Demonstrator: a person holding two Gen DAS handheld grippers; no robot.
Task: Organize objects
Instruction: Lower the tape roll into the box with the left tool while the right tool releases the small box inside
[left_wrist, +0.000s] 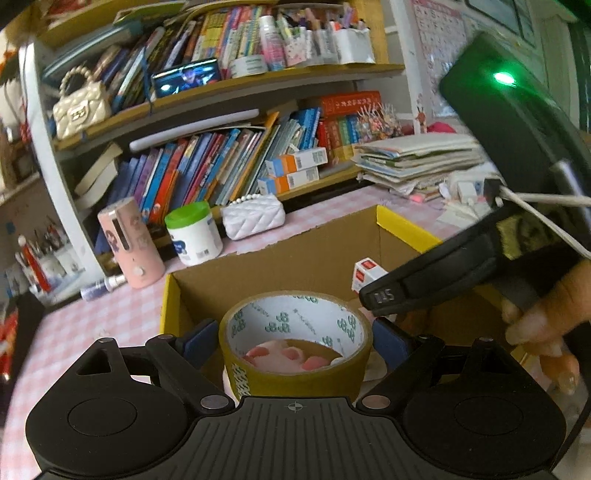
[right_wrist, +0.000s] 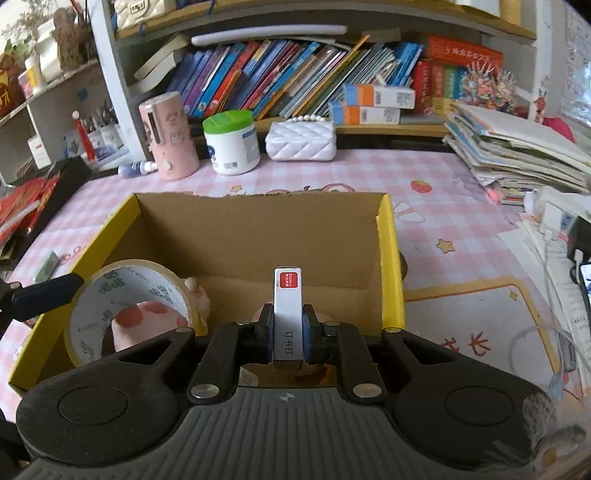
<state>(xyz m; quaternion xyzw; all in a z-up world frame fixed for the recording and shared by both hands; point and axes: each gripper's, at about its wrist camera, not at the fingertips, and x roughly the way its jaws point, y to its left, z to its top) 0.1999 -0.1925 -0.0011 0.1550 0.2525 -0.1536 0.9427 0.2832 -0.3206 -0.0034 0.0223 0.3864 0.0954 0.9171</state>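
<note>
1. Left gripper (left_wrist: 294, 338) holds a tape roll (left_wrist: 295, 343) between its blue pads (left_wrist: 201, 338), jaws spread wide across the roll's sides; the roll hangs tilted over the near left part of the box (right_wrist: 388, 266).
2. Right gripper (right_wrist: 288, 332) is clamped tight on a small white staple box (right_wrist: 288, 310) with a red label; the little pack stands up from the pads, over the near middle of the cardboard box.
3. Through the tape's hole a pink and white plush toy (left_wrist: 288, 356) shows, lying in the box at its near left.
4. From the left wrist view, the right gripper reaches in from the right with a hand (left_wrist: 546, 325) on its handle, and the staple box sticks out at its tip.
5. Cardboard box: open top, yellow outside, brown inside, set on a pink checked tablecloth (right_wrist: 443, 177).
6. Beyond the far wall of the box, left to right, stand a pink cylinder (right_wrist: 168, 136), a white jar (right_wrist: 231, 144) with a green lid and a white quilted purse (right_wrist: 301, 142). A small spray bottle (right_wrist: 135, 170) lies just left of the cylinder.
7. Far right, a stack of booklets and papers (right_wrist: 517, 147) sits on the cloth.
8. Farthest back, a shelf of leaning books (right_wrist: 277, 77) runs across, with two orange and white cartons (right_wrist: 373, 105) stacked at its right.
</note>
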